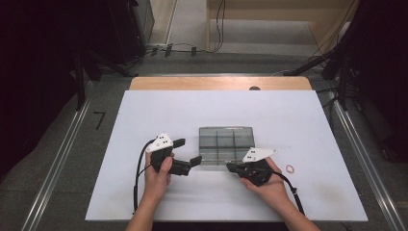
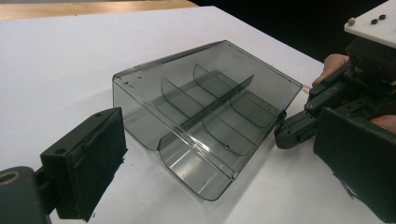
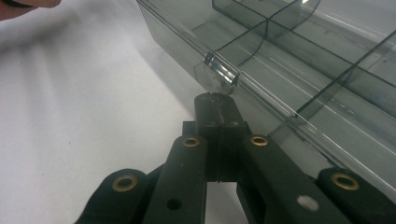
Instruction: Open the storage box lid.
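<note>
Two grippers flank your smoky transparent plastic divider box [image 1: 226, 145] mid-table: left gripper [image 1: 187, 152] gaping beside it, right gripper [image 1: 232, 168] clamped empty at its latch tab [image 3: 222, 73]; light, stiff, slick, so take its rim.

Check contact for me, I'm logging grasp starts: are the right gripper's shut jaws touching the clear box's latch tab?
Cannot tell. In the right gripper view the right gripper sits right under the latch tab of the clear box, but no plain contact or gap shows.
</note>
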Available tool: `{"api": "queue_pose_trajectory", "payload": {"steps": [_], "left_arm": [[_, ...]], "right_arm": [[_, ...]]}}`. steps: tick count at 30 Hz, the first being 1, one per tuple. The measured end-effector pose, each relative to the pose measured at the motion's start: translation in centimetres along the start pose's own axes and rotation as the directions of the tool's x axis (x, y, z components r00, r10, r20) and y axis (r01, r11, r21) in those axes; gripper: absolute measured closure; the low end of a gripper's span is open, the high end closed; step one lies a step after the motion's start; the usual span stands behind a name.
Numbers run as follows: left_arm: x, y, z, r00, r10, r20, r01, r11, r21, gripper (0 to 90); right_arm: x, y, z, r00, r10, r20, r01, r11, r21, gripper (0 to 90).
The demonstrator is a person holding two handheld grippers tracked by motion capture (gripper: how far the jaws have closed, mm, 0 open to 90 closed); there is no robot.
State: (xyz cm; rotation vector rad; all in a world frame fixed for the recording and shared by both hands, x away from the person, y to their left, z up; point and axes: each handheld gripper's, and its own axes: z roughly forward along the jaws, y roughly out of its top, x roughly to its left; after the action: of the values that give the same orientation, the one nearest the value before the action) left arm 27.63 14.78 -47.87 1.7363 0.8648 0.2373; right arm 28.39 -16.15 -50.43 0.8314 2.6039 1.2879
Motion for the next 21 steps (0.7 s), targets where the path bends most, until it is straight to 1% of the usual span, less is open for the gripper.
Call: {"api": "queue_pose_trajectory", "payload": {"steps": [14,21], "left_arm": [[-0.02,0.00,0.02,1.0000,0.002,0.005,-0.002,1.0000,0.003,2.4],[-0.04,0.01,0.00,1.0000,0.001,0.004,-0.001,1.0000,0.001,2.4]], "right_arm": [[0.14,0.06,-0.11,0.9999,-0.014,0.010,0.014,1.000,-0.006,88.5],[0.15,0.06,-0.13,0.9999,-0.008,0.007,0.008,1.000,-0.008,88.5]]}}
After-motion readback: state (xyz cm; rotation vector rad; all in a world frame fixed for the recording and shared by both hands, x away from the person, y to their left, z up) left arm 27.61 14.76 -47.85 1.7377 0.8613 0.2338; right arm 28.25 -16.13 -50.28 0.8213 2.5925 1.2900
